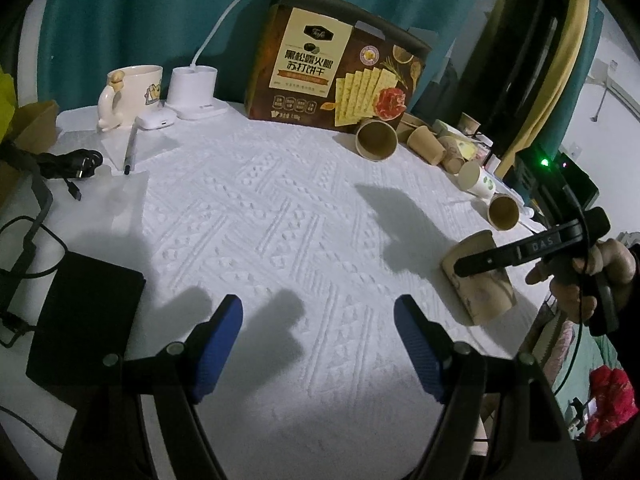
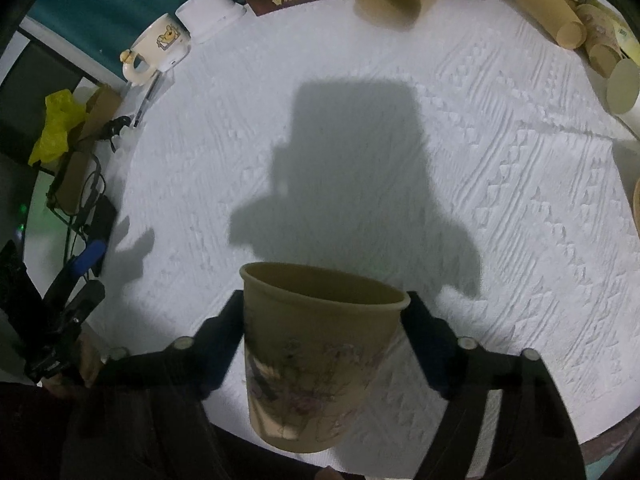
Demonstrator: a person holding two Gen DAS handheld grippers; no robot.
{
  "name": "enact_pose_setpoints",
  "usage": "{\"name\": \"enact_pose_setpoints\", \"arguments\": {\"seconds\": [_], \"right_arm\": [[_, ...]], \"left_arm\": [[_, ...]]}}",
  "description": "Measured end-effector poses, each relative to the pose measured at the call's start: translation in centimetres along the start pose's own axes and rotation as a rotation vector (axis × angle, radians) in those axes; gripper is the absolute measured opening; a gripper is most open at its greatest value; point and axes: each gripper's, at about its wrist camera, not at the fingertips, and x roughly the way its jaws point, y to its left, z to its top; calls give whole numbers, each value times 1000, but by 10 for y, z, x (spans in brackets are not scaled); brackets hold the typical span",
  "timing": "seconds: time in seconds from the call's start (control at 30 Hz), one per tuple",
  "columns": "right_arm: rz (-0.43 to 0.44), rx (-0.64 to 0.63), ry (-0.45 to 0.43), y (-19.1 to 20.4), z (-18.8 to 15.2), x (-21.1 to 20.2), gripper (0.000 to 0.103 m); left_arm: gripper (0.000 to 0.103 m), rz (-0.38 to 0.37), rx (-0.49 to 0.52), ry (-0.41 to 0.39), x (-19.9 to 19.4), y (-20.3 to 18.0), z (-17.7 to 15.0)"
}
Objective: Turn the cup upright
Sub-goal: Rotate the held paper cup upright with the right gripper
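Nearest the lens in the right wrist view, the printed paper cup (image 2: 320, 356) fills the bottom centre w/ the right gripper (image 2: 322, 344) clamped on its wall, one dark finger each side just below the rim. Mouth faces away from the camera, toward the white embossed tablecloth (image 2: 500, 184). In the left wrist view the same cup sits at right centre, leaning, a finger across it and the person's hand (image 1: 576, 276) behind.

Step in hand, by judgement: grip made, next is the turn to set it base-down. Paper wall is soft, so squeeze should stay light; rotate about the wrist w/ the cup clear of the cloth, then lower flat so it doesn't tip.

Left gripper (image 1: 318, 344), bottom centre of its view, stands apart w/ nothing between its blue pads, idle.

Room: wide bare cloth through the frame's middle. Table edge lies close at lower right near the cup, so set it inward. Other paper cups (image 1: 376, 140) lie at upper right by the cracker box (image 1: 340, 68); black pad (image 1: 84, 316) lower left.
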Motion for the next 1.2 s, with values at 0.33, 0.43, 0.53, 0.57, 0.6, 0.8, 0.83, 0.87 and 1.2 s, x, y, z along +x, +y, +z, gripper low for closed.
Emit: {"name": "enact_pose_setpoints", "arguments": {"seconds": [0.33, 0.43, 0.53, 0.57, 0.6, 0.8, 0.83, 0.87, 1.2], "right_arm": [[2, -3, -154, -1, 3, -23, 66], [-81, -30, -296, -1, 1, -36, 66], [-160, -74, -444, 3, -6, -42, 66], [-178, -81, -482, 3, -8, -42, 66], [-194, -89, -517, 4, -10, -42, 66], [-280, -144, -678, 12, -27, -31, 66], [-289, -154, -692, 15, -30, -30, 66], [-298, -162, -703, 18, -35, -29, 66], [-343, -158, -770, 29, -73, -25, 66]], "left_arm": [[78, 10, -2, 3, 1, -3, 0], [78, 16, -1, -1, 0, -5, 0], [78, 21, -7, -9, -1, -5, 2], [78, 23, -10, -11, 0, -6, 3], [78, 24, -11, -12, 0, -6, 3], [78, 16, 7, -13, 0, -15, 5], [78, 16, 9, -13, 0, -17, 5], [78, 16, 11, -13, 0, -18, 4], [78, 14, 25, 0, 4, -27, 3]]}}
